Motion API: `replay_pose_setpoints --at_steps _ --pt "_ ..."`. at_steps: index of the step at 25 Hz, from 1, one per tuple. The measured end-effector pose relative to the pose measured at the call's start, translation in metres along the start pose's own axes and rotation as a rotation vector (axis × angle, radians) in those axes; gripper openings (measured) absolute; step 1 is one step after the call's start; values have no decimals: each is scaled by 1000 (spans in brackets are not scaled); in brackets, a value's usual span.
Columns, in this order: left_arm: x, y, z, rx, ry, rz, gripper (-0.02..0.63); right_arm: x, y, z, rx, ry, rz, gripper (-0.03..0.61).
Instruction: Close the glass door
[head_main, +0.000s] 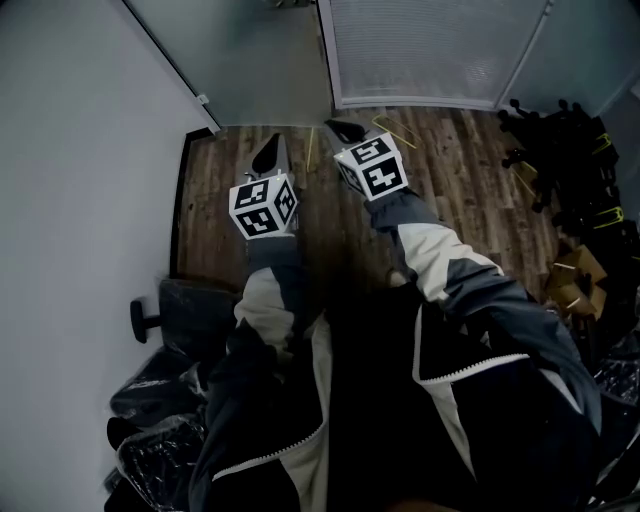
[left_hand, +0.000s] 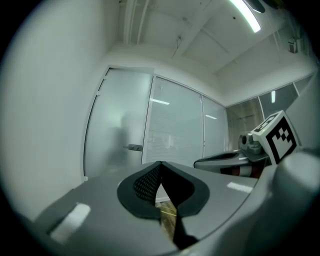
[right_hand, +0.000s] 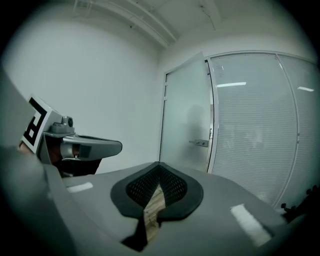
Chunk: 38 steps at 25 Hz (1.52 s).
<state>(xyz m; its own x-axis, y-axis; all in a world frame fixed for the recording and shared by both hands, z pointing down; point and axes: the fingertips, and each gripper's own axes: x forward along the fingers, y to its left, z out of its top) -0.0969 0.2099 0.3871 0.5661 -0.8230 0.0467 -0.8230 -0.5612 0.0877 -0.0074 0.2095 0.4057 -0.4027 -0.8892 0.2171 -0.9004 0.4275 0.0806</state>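
Head view, glass door (head_main: 270, 60): it stands straight ahead of you across the wood floor (head_main: 460, 190). Both tools point at it but remain well short of it.

Left gripper view, left gripper (left_hand: 160, 166): jaws closed on nothing and aimed toward the door's handle (left_hand: 133, 147), likely set to push rather than grasp.

Right gripper view, right gripper (right_hand: 159, 167): likewise closed and empty. You can't tell from here whether the door is latched.

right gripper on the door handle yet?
No, the right gripper has its jaws together on nothing, and the door handle sits well ahead of them on the glass door.
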Motion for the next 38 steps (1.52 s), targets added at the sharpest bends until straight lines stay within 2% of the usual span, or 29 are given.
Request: replay_pose_setpoints --at_steps 3,7,11,18,23,29,34,38 --pt "-2 -1 2 -54 -20 -18 2 -2 4 1 -13 -7 6 5" --pt "-6 3 3 -36 -20 -12 2 -1 10 -5 -13 6 13 5" --pt "-13 13 -2 -70 -22 -18 2 3 24 -11 -23 22 28 5" --pt "-11 16 -18 -71 -2 -21 2 2 26 -25 -35 45 20 5" --pt "3 10 -19 -48 7 -24 2 8 10 -25 -19 40 19 5" --pt "34 19 -23 -30 33 11 2 36 -13 -28 -2 37 58 5" --pt "77 27 -25 -33 41 69 2 68 -53 -27 -20 47 107 5" --pt "121 28 -13 -28 37 95 2 95 -95 -11 -24 21 132 5"
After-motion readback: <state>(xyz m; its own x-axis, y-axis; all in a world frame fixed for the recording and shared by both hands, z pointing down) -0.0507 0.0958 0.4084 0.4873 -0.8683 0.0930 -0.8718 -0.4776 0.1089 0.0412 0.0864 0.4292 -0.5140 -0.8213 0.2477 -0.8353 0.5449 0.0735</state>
